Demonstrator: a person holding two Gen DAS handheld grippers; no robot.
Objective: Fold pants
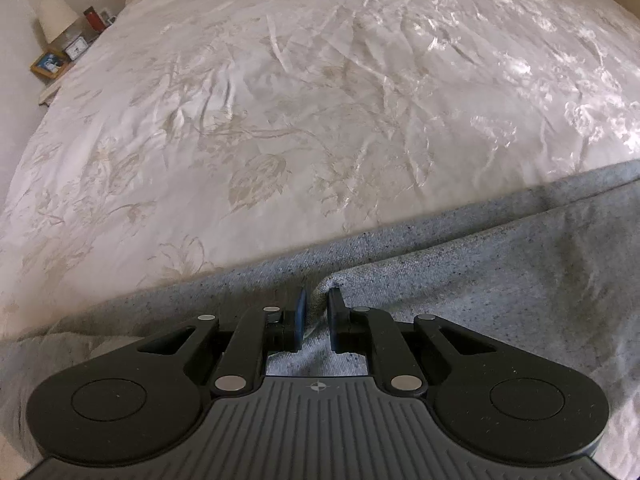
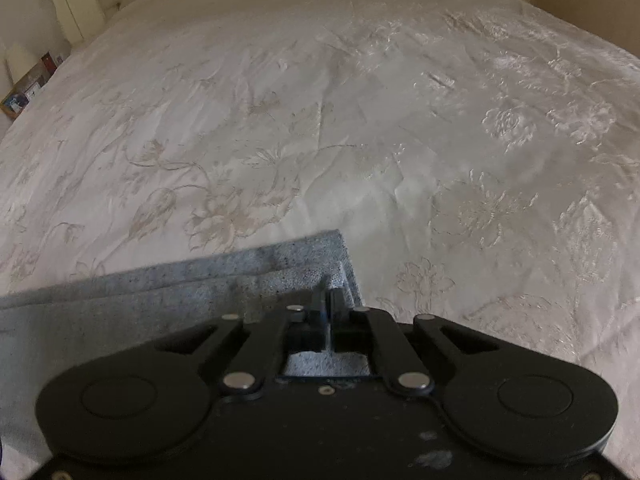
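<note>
In the left wrist view, the left gripper is angling downward, its blue-padded jaws nearly together and pinching a raised ridge of the grey speckled knit pants lying along the near edge of the white floral satin bedspread (a bedside lamp is standing far left). In the right wrist view, the right gripper is also tilting down, jaws pressed together on the pants' folded corner.
</note>
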